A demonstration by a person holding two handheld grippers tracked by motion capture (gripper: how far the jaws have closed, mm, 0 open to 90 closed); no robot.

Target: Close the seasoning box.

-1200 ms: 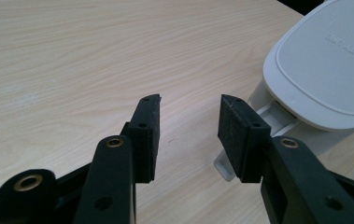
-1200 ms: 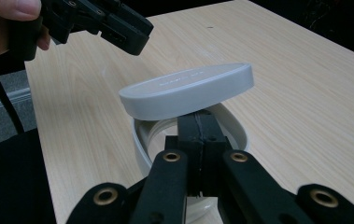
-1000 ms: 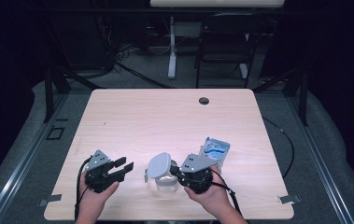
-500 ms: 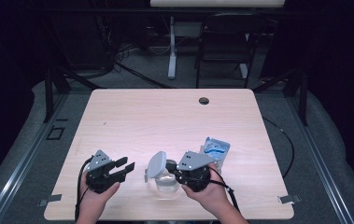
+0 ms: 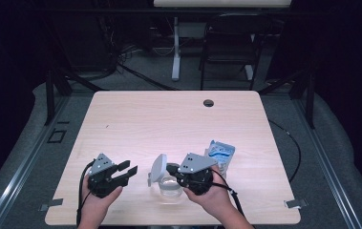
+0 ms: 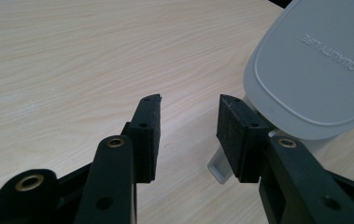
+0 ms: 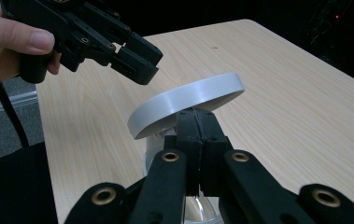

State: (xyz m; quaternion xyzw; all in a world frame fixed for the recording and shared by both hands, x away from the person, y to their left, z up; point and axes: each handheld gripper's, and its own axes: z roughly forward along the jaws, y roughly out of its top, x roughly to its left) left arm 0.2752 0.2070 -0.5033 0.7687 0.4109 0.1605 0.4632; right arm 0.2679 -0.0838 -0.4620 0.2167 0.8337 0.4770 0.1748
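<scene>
A: What changed since a second ago?

B: Almost nothing; both hands stay where they were.

A: The grippers?

B: The right gripper (image 5: 174,171) is clenched at the rim of the clear container (image 5: 169,187), under its raised grey lid (image 5: 158,167). The left gripper (image 5: 127,171) is released, jaws apart, beside the lid, near the front edge.

A: The surface?

B: A light wooden table (image 5: 169,119), with a blue packet (image 5: 220,155); the room is dark.
</scene>
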